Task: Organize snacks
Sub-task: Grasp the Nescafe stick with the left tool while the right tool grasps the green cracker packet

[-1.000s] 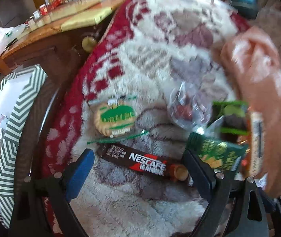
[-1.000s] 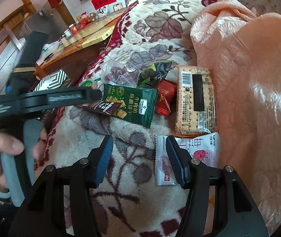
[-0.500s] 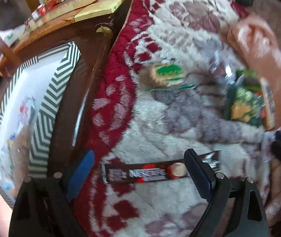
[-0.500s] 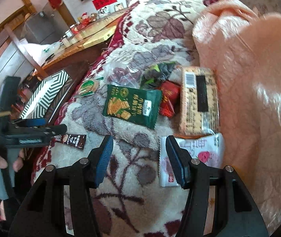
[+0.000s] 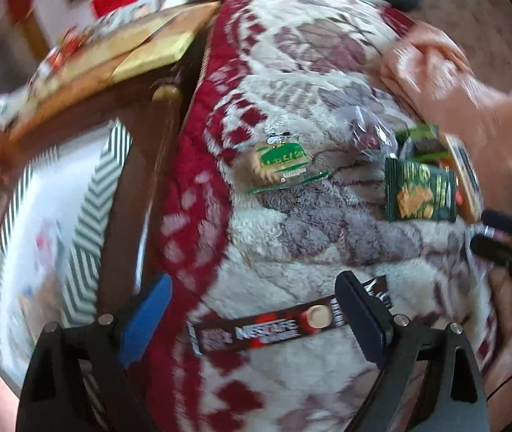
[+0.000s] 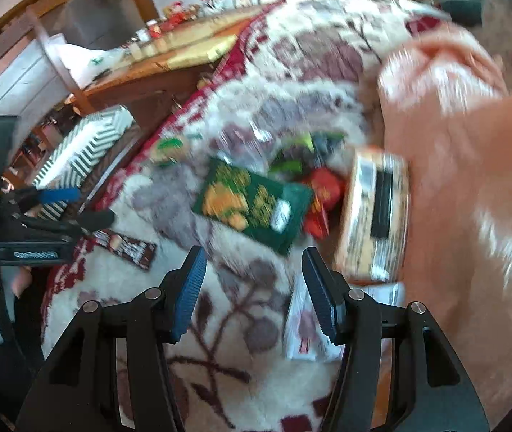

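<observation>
A brown Nescafe stick (image 5: 277,327) lies on the fleece blanket (image 5: 309,237) near its red border. My left gripper (image 5: 252,309) stands wide open over it. The stick's right end runs under the black finger (image 5: 363,316) and stays clear of the blue pad (image 5: 144,320). In the right wrist view the same stick (image 6: 122,248) lies just below the left gripper (image 6: 76,207). My right gripper (image 6: 252,288) is partly open over bare blanket with nothing between its fingers. Ahead of it are a green cracker packet (image 6: 252,205), a red packet (image 6: 322,194) and a long biscuit pack (image 6: 378,216).
A chevron-striped box (image 5: 86,194) stands open on the floor left of the blanket. A round green biscuit packet (image 5: 281,162) and a clear sweet bag (image 5: 367,133) lie further up. A white packet (image 6: 306,324) sits by my right finger. A pink quilt (image 6: 471,180) fills the right.
My left gripper has moved left to the blanket's red edge, toward the striped box, and the Nescafe stick came along, away from the other snacks. The right gripper stayed almost still.
</observation>
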`<state>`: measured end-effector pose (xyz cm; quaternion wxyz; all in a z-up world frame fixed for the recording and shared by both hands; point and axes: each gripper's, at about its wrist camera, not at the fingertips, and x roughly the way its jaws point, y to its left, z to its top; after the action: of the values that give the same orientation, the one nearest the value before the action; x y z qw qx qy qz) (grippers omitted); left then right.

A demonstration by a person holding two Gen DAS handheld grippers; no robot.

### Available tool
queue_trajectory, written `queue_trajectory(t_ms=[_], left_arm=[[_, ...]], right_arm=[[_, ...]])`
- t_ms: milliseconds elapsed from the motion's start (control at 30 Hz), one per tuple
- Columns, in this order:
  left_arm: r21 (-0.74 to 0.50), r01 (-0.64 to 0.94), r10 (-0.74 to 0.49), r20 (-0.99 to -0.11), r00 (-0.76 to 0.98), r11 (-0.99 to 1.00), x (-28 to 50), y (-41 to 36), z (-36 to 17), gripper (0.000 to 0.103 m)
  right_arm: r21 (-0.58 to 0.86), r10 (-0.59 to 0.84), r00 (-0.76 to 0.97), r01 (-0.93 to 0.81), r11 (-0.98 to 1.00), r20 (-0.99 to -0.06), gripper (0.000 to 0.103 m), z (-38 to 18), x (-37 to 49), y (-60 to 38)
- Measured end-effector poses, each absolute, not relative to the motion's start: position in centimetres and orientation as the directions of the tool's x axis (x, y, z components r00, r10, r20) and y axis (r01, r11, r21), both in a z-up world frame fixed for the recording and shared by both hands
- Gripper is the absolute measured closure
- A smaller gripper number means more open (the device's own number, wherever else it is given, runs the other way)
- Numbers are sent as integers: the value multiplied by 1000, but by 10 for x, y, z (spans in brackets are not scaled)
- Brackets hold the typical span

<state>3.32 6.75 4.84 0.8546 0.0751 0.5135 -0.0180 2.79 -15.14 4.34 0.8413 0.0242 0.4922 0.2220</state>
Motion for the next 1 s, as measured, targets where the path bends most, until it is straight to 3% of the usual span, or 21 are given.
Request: queue_trajectory(t_ms=[100,267,467,633,767,900,1000], left_arm=[[202,62,150,-870,470,977,42,82,43,10],[250,-67,255,-872,418,966,50,110,30,10],[332,46,295,-886,357,942,30,99,14,10],[152,145,102,-946,307,978,2,87,25,10],[168,169,98,-928,361,971,-9,70,37,10],[64,207,-16,-932,362,976,-8,57,44,10],[61,261,-34,-938,345,963,-4,39,38,10]], right_arm=[[285,409,408,-331,900,-817,47,40,29,-154],[298,422,406,-334,894,-810,47,40,27,-153],[293,417,389,-339,894,-822,47,36,27,-150],[290,412,382,-338,895,-827,47,34,28,-150],[291,412,378,-338,895,-829,47,32,27,-148],[291,416,382,-344,893,-825,47,33,26,-147],[293,420,387,-346,891,-821,47,33,26,-145]])
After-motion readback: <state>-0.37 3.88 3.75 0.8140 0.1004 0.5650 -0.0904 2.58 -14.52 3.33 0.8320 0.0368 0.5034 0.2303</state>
